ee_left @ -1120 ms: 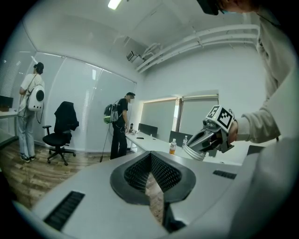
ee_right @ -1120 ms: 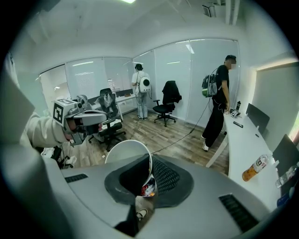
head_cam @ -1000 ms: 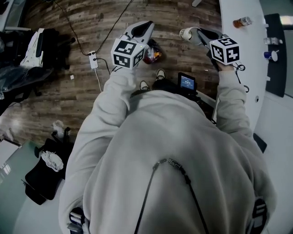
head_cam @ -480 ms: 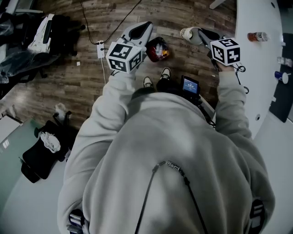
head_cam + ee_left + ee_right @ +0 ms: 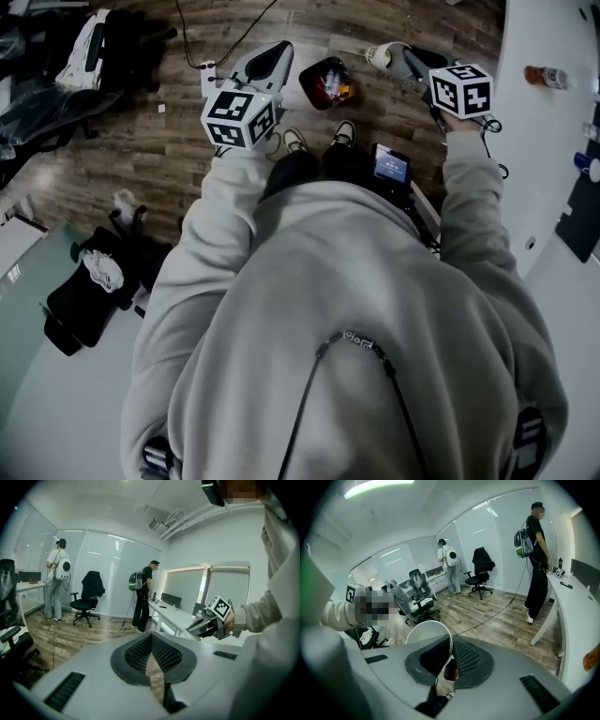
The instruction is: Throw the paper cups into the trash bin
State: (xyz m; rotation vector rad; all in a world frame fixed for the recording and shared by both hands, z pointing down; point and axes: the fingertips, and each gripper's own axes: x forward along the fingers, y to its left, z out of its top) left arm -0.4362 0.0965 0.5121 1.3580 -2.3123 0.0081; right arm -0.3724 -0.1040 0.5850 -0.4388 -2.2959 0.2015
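Observation:
In the head view my right gripper [image 5: 398, 58] is shut on the rim of a white paper cup [image 5: 382, 56], held out over the wooden floor. From the right gripper view the cup [image 5: 425, 632] stands left of the pads, with its wall pinched between them. The small dark trash bin [image 5: 325, 82], with red litter inside, stands on the floor between the two grippers, left of and below the cup. It also shows through the right gripper's jaw gap as the trash bin [image 5: 451, 669]. My left gripper [image 5: 272, 49] is shut and holds nothing, left of the bin.
A long white table [image 5: 553, 122] with a bottle [image 5: 547, 77] runs along the right. A power strip [image 5: 208, 75] and cables lie on the floor at the upper left. A black bag [image 5: 89, 309] sits at the lower left. Office chairs [image 5: 86, 599] and two standing people are farther off.
The trash bin has come out from behind the left gripper and now lies in plain sight between the grippers. The right gripper still holds the cup, now closer to the bin.

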